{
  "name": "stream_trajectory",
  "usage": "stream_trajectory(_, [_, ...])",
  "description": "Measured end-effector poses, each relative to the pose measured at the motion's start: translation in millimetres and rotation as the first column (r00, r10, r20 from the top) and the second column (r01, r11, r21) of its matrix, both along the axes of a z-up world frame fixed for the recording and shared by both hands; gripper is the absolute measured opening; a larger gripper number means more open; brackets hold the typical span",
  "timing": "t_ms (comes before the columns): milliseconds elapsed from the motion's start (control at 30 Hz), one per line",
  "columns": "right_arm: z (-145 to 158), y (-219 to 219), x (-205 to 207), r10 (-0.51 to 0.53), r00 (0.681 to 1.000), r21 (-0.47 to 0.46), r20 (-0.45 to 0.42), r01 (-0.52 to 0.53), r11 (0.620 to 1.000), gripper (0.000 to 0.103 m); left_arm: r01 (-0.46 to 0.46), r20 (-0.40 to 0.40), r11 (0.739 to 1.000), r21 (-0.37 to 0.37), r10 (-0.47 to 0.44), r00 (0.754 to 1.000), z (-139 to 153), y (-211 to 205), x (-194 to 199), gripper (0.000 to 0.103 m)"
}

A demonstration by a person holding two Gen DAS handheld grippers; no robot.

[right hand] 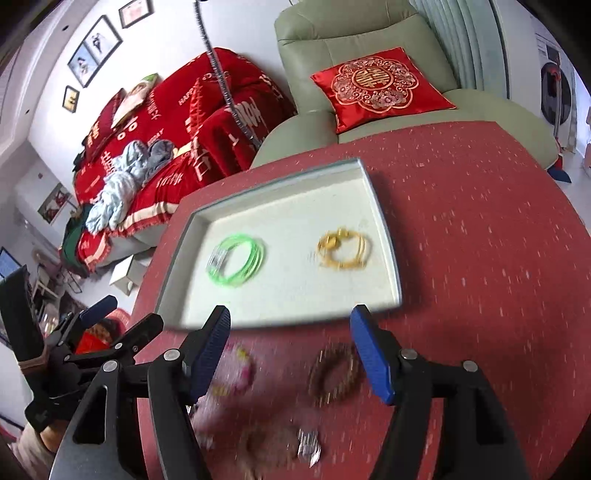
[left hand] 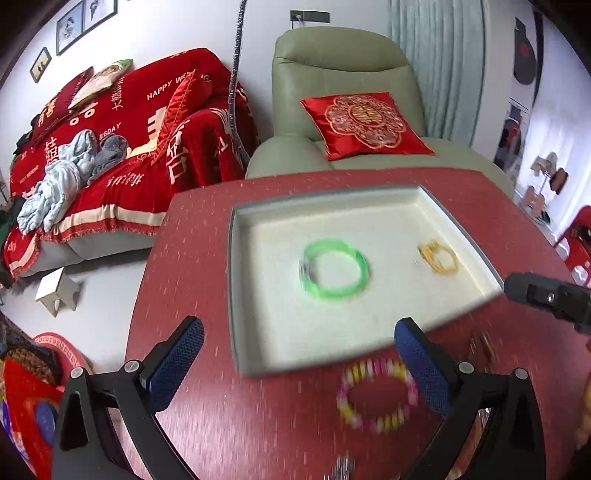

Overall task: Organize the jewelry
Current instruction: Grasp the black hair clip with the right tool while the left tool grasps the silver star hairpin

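Ahead of our two empty, open-jawed tools, the left gripper (left hand: pixel 299 349) and right gripper (right hand: pixel 290 341), lies the tray (right hand: pixel 384 229) holding the green bangle (right hand: pixel 236 264) and gold bracelet (right hand: pixel 345 249), the pink-and-yellow beaded bracelet (left hand: pixel 376 397) nearer on the red table (right hand: pixel 480 240).

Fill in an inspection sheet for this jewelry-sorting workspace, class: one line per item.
Surface: red speckled table.
Job's things: white tray holds green bangle and gold bracelet, apart; pink-yellow beaded bracelet and brown beaded bracelet lie on the table outside it.
Clutter: small silver piece, blurred.
Grippers: left tool open, empty; right tool open, empty.
Cables: one hanging behind the table.
Surroundings: green armchair, red cushion, red-covered sofa.
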State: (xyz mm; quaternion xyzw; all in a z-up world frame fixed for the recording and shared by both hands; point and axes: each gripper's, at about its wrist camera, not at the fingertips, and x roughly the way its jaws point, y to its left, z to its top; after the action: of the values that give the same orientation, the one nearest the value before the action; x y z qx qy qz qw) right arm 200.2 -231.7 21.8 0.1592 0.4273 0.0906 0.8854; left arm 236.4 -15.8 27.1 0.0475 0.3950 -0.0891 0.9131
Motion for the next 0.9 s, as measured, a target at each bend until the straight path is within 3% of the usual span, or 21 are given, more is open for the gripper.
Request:
stream_trajectory(200, [-13.4,21.9,-57.9,0.077,0.997,-0.028,-0.032,-0.078,0.997,0.071,-0.007,-0.034,0.999,-0.039,0.006,0.999,-11.0,18.8,-50.2,0.103])
stream_trajectory(400, [-36.5,45.2,-121.2,0.181,0.981,-0.053,-0.067,-0.185,0.981,0.071,0.048,-0.04,0.999,0.005,-0.048,0.998,-30.4,17.1,-86.0,0.103])
stream_trajectory(567, [-47.1,63.1,-159.1,0.276,0.959,-0.087,-0.07,-0.281,0.956,0.071,0.112,-0.029,0.993,0.035,-0.111,0.993,-39.3,8.8,-103.9,0.103])
stream_trajectory(833, [-58.9,82.7,-187.6,0.335,0.938,-0.106,-0.09,-0.344,0.933,0.071,0.156,-0.035,0.987,0.046,-0.154,0.987,-46.7,-1.5,-111.3,0.103])
stream_trajectory(867, [-60.4,85.8,-191.0,0.343,0.935,-0.12,-0.09,-0.352,0.928,0.071,0.161,-0.035,0.986,0.048,-0.16,0.987,-47.2,-3.2,-112.0,0.1])
stream_trajectory(900, [-61.7,90.6,-194.1,0.354,0.931,-0.137,-0.093,-0.364,0.921,0.071,0.17,-0.038,0.984,0.053,-0.168,0.985,-48.2,-5.5,-112.4,0.09])
